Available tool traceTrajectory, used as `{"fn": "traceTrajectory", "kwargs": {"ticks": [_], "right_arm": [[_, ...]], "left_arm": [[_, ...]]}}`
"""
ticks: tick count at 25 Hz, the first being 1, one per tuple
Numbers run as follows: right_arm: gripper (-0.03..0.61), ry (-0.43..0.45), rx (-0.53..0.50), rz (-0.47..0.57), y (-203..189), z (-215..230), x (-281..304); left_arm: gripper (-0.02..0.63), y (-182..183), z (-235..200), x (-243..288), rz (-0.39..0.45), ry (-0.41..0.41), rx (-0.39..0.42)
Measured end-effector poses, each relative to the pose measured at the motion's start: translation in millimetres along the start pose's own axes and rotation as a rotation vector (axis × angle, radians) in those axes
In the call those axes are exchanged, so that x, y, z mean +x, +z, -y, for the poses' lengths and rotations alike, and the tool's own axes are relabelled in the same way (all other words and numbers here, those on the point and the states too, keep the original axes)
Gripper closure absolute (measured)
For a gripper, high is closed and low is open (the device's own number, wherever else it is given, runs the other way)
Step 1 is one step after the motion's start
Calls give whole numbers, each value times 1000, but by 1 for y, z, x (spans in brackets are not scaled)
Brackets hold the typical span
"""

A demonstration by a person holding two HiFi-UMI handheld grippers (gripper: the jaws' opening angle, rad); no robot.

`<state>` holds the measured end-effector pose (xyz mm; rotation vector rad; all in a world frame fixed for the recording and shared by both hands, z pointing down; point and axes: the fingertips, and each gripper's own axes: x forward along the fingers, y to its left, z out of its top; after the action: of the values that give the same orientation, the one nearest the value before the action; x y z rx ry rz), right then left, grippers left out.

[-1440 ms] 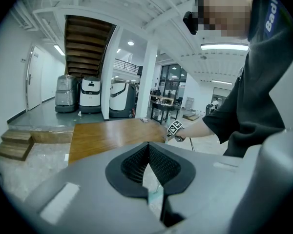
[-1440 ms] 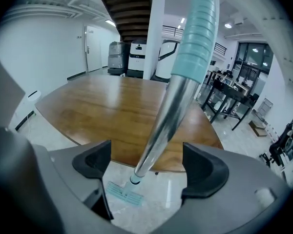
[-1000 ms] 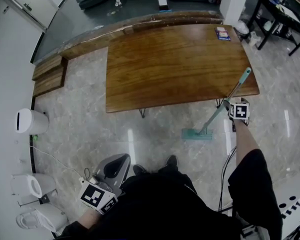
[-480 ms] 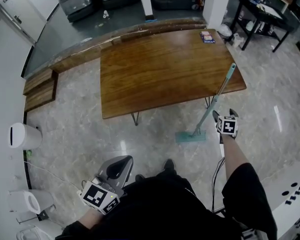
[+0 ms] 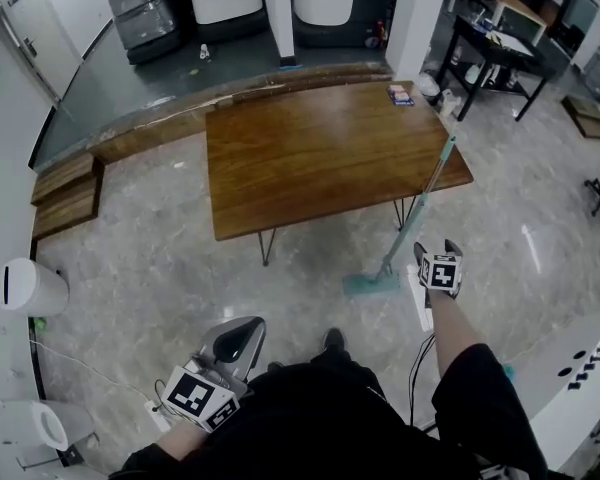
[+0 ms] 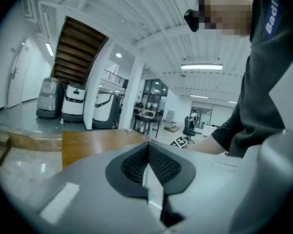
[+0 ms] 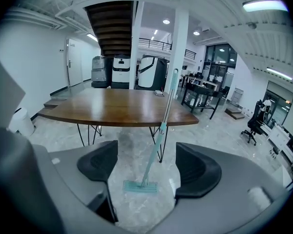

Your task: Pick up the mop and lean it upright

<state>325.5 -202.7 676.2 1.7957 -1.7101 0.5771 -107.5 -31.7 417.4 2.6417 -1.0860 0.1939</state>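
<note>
Mop [image 5: 417, 208] leans on the table [image 5: 320, 153] edge, head on the floor [image 5: 180, 258]; it looks light, its stiff handle smooth, best taken mid-handle. Right gripper [image 5: 437, 252] is open, its jaws just narrowing, holding nothing; left gripper [image 5: 235, 340] is closed, empty

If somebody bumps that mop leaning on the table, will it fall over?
Probably. The mop touches the table only with its thin handle, so it may slide sideways. The shiny floor looks slippery too.

The slim flat-headed mop [image 5: 416, 210] is pale teal throughout. The broad wooden table [image 5: 320, 153] shows warm brown streaked grain; the polished stone floor [image 5: 160, 258] is grey, veined white.
</note>
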Motion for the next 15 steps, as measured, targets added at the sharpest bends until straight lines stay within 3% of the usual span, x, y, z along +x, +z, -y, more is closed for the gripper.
{"fn": "traceTrajectory", "kwargs": {"ticks": [7,15], "right_arm": [[244,14,7,46,-14,-72,-63],[402,85,-2,143,-25,-156,-145]], "left_arm": [[598,-7,2,-53,51,-61,5],[599,-24,10,-79,111,-115,-71]]}}
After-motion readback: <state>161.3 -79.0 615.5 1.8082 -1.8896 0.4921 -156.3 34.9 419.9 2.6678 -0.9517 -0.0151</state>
